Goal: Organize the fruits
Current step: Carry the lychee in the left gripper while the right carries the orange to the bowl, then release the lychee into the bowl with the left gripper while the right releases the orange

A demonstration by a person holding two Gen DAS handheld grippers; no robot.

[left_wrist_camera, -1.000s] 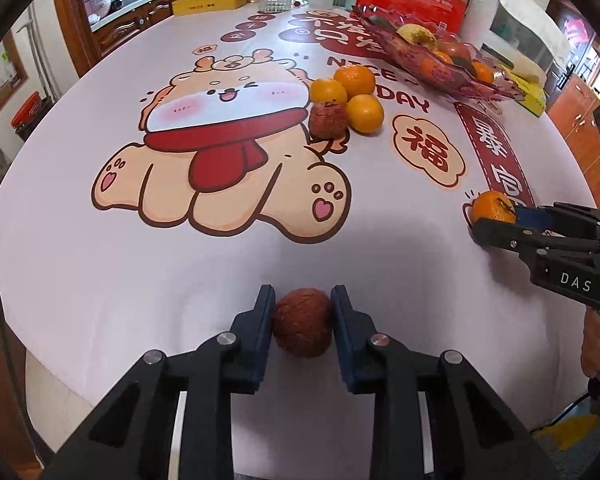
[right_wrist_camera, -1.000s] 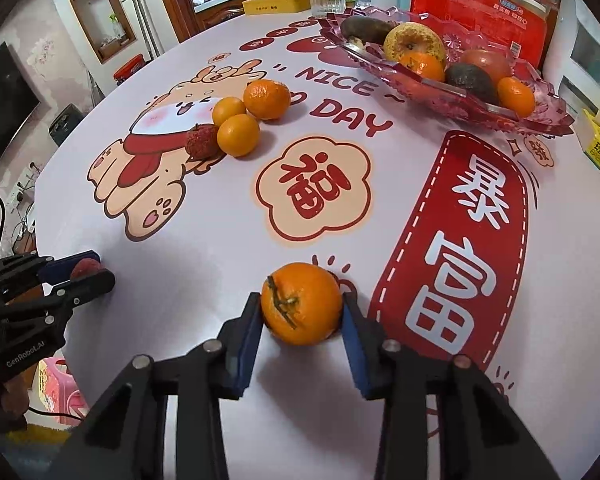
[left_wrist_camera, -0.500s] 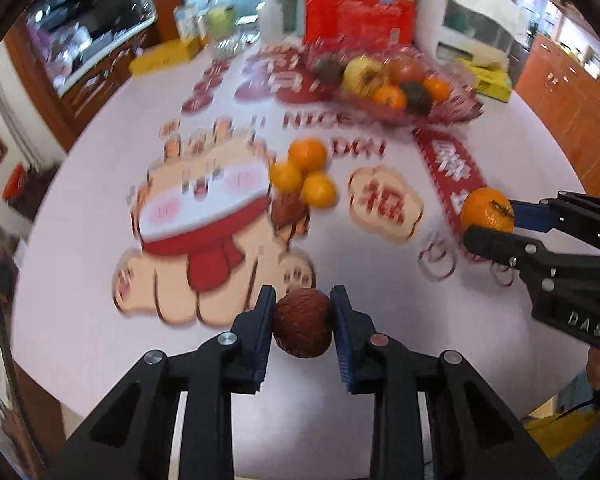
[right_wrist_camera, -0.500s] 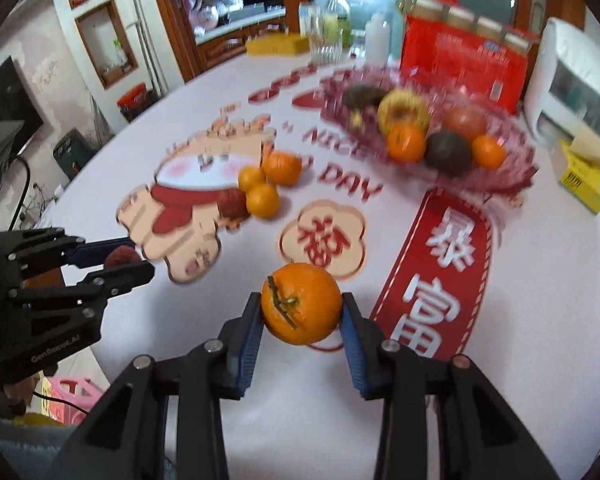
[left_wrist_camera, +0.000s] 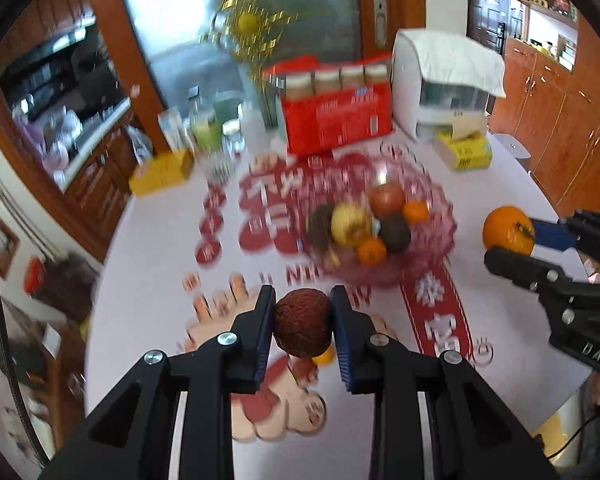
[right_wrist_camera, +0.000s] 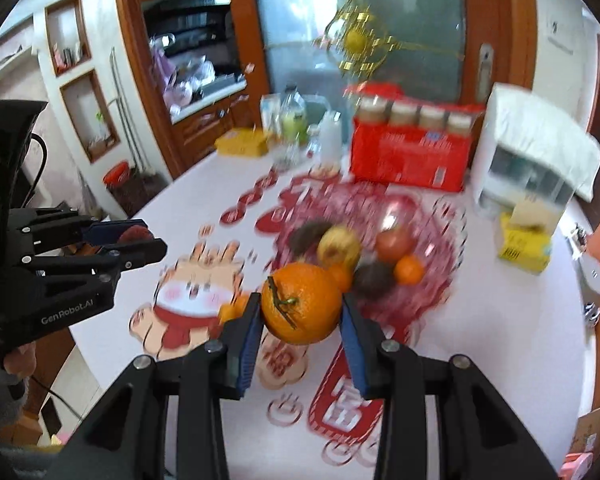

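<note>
The round table [left_wrist_camera: 148, 280] carries a pink glass bowl [left_wrist_camera: 432, 236] already holding fruit, likely the goal for both loads. The right gripper [right_wrist_camera: 300, 322] clamps an orange [right_wrist_camera: 302, 302]; the left gripper [left_wrist_camera: 303, 330] clamps a rough red lychee [left_wrist_camera: 303, 328]. Both 2 tools tilt downward, raised clear of the table
</note>
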